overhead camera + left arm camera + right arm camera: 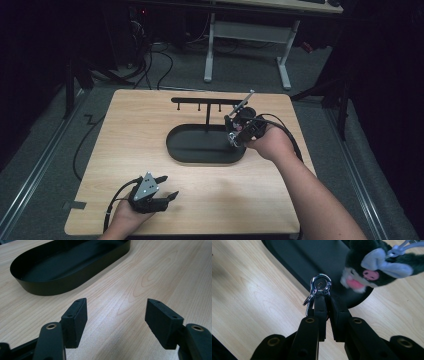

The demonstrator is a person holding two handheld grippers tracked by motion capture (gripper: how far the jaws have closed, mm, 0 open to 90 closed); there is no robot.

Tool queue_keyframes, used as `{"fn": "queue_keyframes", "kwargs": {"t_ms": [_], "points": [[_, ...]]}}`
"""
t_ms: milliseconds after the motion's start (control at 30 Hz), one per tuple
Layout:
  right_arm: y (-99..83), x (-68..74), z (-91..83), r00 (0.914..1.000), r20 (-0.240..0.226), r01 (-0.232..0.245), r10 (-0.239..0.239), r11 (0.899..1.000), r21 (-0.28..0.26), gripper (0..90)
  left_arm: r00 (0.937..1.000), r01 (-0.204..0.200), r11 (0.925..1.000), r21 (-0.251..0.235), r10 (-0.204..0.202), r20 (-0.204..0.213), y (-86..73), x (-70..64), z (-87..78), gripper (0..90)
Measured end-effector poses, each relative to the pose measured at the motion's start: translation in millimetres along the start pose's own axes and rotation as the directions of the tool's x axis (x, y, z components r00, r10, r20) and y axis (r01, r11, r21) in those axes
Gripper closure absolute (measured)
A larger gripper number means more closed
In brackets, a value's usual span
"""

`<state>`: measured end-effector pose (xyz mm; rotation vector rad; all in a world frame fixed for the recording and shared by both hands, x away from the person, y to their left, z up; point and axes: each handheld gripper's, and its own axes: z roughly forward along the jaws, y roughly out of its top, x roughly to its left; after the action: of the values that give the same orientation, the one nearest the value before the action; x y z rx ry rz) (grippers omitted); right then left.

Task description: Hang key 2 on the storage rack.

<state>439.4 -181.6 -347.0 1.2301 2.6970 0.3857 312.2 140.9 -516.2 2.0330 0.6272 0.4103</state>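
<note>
The metal clasp [320, 287] is a shiny silver swivel snap hook, pinched between closed black jaws and held ring-end up above the rim of the black oval tray [294, 262]. A small dark plush toy [372, 267], with pink nose and lilac bow, hangs just beside it.

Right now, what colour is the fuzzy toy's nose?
Pink, on the dark plush toy with a pale muzzle; the right gripper view shows it best.
</note>
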Motion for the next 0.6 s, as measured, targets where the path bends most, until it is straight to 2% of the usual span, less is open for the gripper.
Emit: {"fn": "queue_keyframes", "kwargs": {"t_ms": [100, 133, 267, 400, 433, 467, 567, 600], "points": [[9.3, -2.8, -2.4, 0.9998, 0.011, 0.017, -0.017, 1.000, -0.005, 84.9, 1.0000, -0.001, 1.0000, 0.001, 0.001, 0.000, -0.5, 0.5, -0.4, 35.0], [10.9, -2.7, -3.1, 1.0000, 0.007, 0.003, -0.003, 1.000, -0.003, 84.9, 1.0000, -0.001, 1.0000, 0.002, 0.001, -0.001, -0.7, 0.6, -0.5, 35.0], [21.2, -5.6, -5.7, 0.9996, 0.024, 0.017, -0.017, 1.000, -0.002, 84.9, 1.0000, 0.000, 1.0000, 0.003, 0.000, 0.001, -1.0, 1.1, -1.2, 35.0], [30.2, -6.6, -9.2, 0.9994, 0.034, 0.007, -0.006, 1.000, -0.009, 84.9, 1.0000, 0.000, 1.0000, 0.001, 0.000, 0.000, -1.5, 1.5, -1.0, 35.0], [34.5, -8.2, -10.3, 0.9988, 0.043, 0.026, -0.025, 1.000, -0.017, 84.9, 1.0000, 0.000, 1.0000, 0.003, 0.000, 0.001, -1.5, 1.6, -1.1, 35.0], [35.5, -7.2, -11.0, 0.9991, 0.041, 0.007, -0.006, 1.000, -0.013, 84.9, 1.0000, 0.000, 1.0000, 0.003, 0.000, 0.002, -1.5, 1.6, -1.1, 35.0], [45.3, -8.9, -13.4, 0.9985, 0.047, 0.028, -0.027, 0.999, -0.027, 84.9, 1.0000, 0.002, 1.0000, 0.004, -0.002, 0.005, -1.7, 1.3, -0.8, 35.0], [48.0, -7.4, -14.1, 0.9988, 0.047, 0.010, -0.009, 1.000, -0.025, 84.9, 1.0000, 0.003, 1.0000, 0.004, -0.003, 0.006, -1.8, 1.2, -0.7, 35.0]]}}
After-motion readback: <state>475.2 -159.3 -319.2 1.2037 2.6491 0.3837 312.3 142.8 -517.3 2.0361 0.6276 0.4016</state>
